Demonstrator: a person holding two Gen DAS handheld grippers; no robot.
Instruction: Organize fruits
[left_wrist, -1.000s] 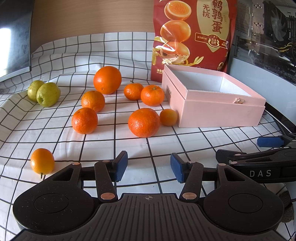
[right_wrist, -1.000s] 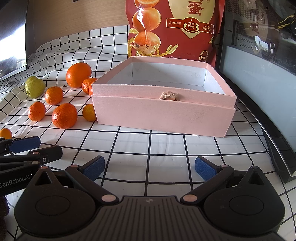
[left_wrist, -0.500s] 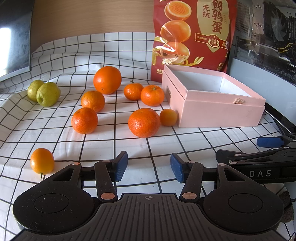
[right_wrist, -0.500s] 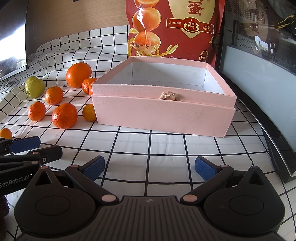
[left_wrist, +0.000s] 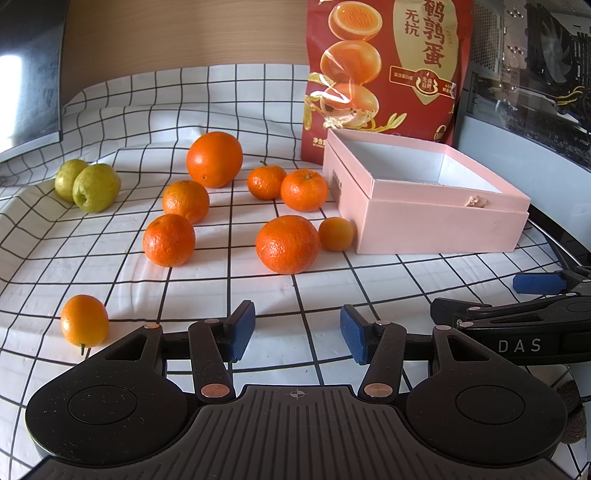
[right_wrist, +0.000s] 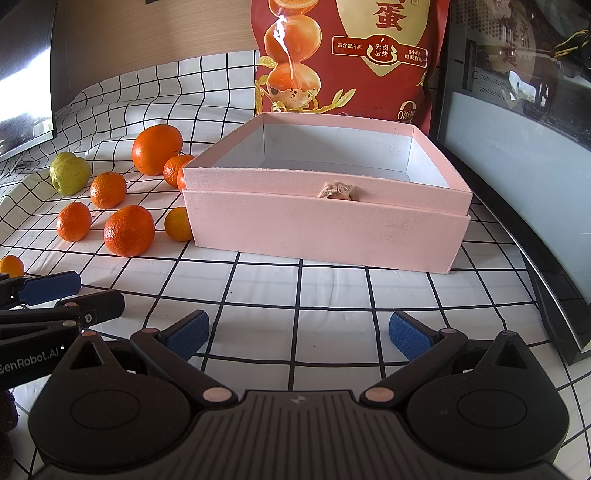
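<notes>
- Nothing has shifted over the last second — both grippers hover over the checked cloth (left_wrist: 258, 288) exactly as before, so the sorting has not started.
- The left gripper (left_wrist: 297, 330) stands partly open and empty; the right gripper (right_wrist: 297, 334) gapes wider, also empty.
- All 8 orange fruits (left_wrist: 287, 244) and 2 green fruits (left_wrist: 96, 187) lie loose on the cloth, left of the pink box (right_wrist: 325, 225), which looks empty.
- Likely next: a first pick — the small orange (left_wrist: 84, 320) sits nearest the left gripper.

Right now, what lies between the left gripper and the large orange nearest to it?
Nothing: in the left wrist view only bare checked cloth lies between the open left gripper and the large orange.
</notes>
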